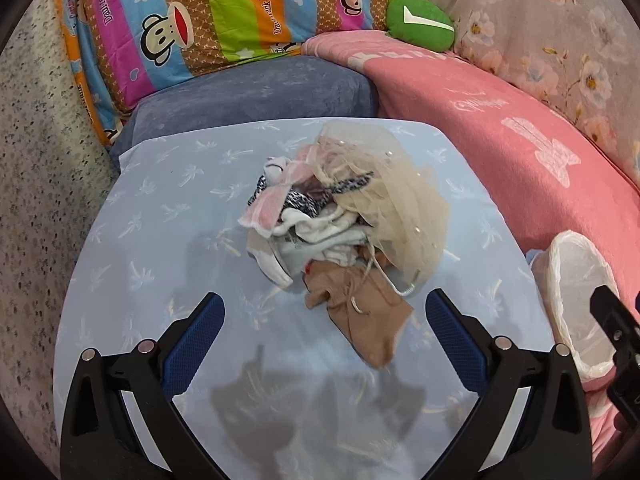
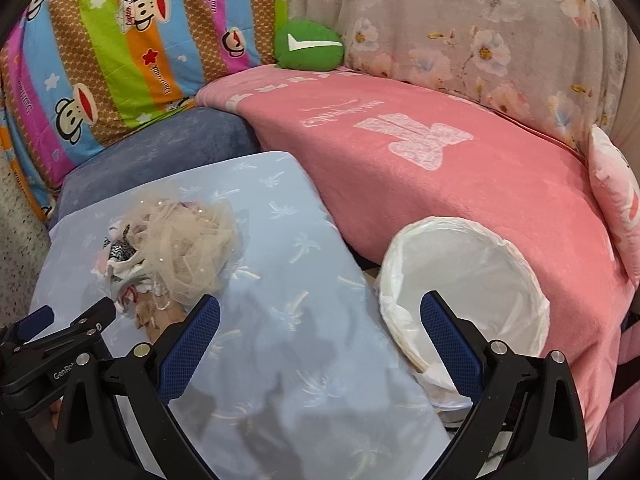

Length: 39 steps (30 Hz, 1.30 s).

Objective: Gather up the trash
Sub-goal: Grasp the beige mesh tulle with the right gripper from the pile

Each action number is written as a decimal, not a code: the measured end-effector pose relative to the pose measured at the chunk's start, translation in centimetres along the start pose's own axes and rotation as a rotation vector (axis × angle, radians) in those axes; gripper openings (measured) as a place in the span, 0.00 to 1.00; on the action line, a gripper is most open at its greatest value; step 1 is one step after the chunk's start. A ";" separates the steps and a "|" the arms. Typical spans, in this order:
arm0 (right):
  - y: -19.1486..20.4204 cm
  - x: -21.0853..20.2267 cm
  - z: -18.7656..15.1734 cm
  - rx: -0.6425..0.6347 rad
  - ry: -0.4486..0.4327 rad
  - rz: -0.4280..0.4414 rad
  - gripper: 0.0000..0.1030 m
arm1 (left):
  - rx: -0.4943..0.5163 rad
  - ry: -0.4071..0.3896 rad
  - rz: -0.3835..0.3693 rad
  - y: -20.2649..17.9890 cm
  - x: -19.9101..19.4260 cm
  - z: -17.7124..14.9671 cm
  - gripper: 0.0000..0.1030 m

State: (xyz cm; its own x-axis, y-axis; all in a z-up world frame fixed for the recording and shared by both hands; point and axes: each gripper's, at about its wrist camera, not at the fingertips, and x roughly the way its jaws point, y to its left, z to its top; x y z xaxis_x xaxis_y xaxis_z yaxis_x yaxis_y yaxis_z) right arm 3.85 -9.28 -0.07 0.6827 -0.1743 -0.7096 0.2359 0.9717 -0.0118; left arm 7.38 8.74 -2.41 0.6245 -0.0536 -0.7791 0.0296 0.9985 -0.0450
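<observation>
1. Left wrist view: we look down on a pale blue cushion (image 1: pixel 160 280) with a heap of small fabric items (image 1: pixel 340 216) lying in its middle: beige tulle, white and pink pieces, a black-and-white patterned scrap, and a tan piece (image 1: pixel 360 312) with a white cord at the near edge. Our left gripper (image 1: pixel 324 320) hangs above the cushion with its jaws spread wide and nothing between them; the tan piece lies between the blue pads but is not touched. At the right edge we see the white-lined bin (image 1: pixel 576 300) beside the cushion, against a pink blanket (image 1: pixel 500 140), and a dark part of the other tool.

2. Right wrist view: our right gripper (image 2: pixel 320 324) is also wide open and empty, poised over the cushion's right side. The bin (image 2: pixel 460 280) sits just right of the cushion, its liner folded over the rim; we see nothing inside it. The heap (image 2: pixel 180 256) lies well to the left, with the left gripper's black frame just beside its near edge. Behind are a striped cartoon-print quilt (image 2: pixel 120 60), a green plush toy (image 2: pixel 308 46) and a floral cover (image 2: pixel 480 40).

3. The step in hand, as we judge it, is the first pick from the heap. To do it well we would lower the left jaws straight over the tan piece, close on a thick fold rather than the loose cord, and lift slowly so that the tulle does not drag along. The cord could snag neighbouring pieces.
</observation>
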 end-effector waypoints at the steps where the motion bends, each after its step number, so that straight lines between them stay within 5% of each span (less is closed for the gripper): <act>1: 0.6 0.3 0.2 -0.007 -0.002 0.010 0.94 | -0.004 -0.003 -0.003 0.4 0.2 0.3 0.94; 13: 5.8 3.7 1.7 -0.068 0.011 0.056 0.94 | -0.063 0.047 -0.022 2.9 3.2 0.7 0.93; 22: 6.2 5.5 0.9 -0.081 0.044 0.030 0.93 | -0.078 0.141 -0.134 2.1 6.2 -0.7 0.84; 29: 6.1 6.4 0.6 -0.076 0.065 0.034 0.85 | -0.089 0.232 -0.211 1.5 8.3 -2.1 0.58; 36: 7.7 8.1 0.3 -0.081 0.132 0.146 0.70 | -0.117 0.250 -0.299 2.7 8.1 -2.4 0.14; 39: 8.8 9.0 0.1 -0.086 0.156 0.185 0.63 | -0.103 0.234 -0.286 3.3 7.5 -2.7 0.10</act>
State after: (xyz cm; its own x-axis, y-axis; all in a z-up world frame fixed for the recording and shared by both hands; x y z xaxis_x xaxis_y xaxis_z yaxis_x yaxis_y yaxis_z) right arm 12.15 -2.33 -6.47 0.5919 0.0278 -0.8055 0.0528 0.9959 0.0732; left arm 10.11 11.59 -10.09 0.4065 -0.3421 -0.8472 0.0912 0.9378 -0.3349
